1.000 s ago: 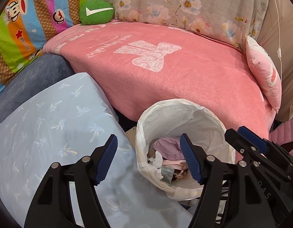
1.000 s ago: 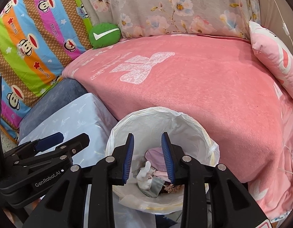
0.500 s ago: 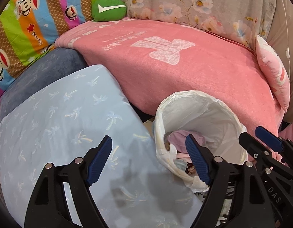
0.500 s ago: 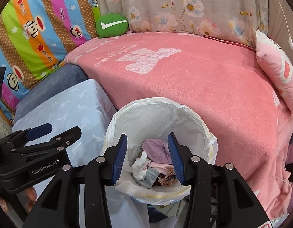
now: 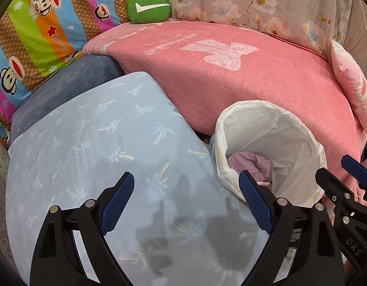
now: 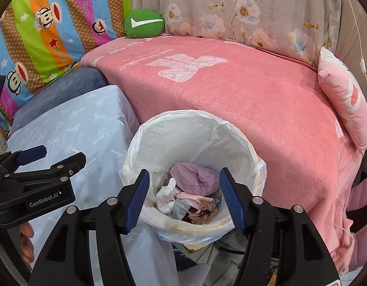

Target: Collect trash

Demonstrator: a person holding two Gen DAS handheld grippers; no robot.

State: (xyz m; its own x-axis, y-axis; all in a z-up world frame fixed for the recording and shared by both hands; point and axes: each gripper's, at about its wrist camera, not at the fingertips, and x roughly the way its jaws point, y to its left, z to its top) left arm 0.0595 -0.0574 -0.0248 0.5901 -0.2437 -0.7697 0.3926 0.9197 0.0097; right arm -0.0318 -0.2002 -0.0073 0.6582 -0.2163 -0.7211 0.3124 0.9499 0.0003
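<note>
White-lined bin (image 6: 197, 140), crumpled lilac, pink, white trash (image 6: 193, 190) inside

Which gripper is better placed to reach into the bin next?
Right, probably. The right gripper frames the bin's trash between its open jaws; the left gripper hangs over the blue pillow beside it.

Both my views bright, even, soft indoor light, colours saturated. Dark gripper shadows fall on the blue pillow (image 5: 93, 147) in left view, so light comes from above and behind. Focus sharp centre; strong fisheye bend and black vignette at corners. No glare, no blur.
</note>
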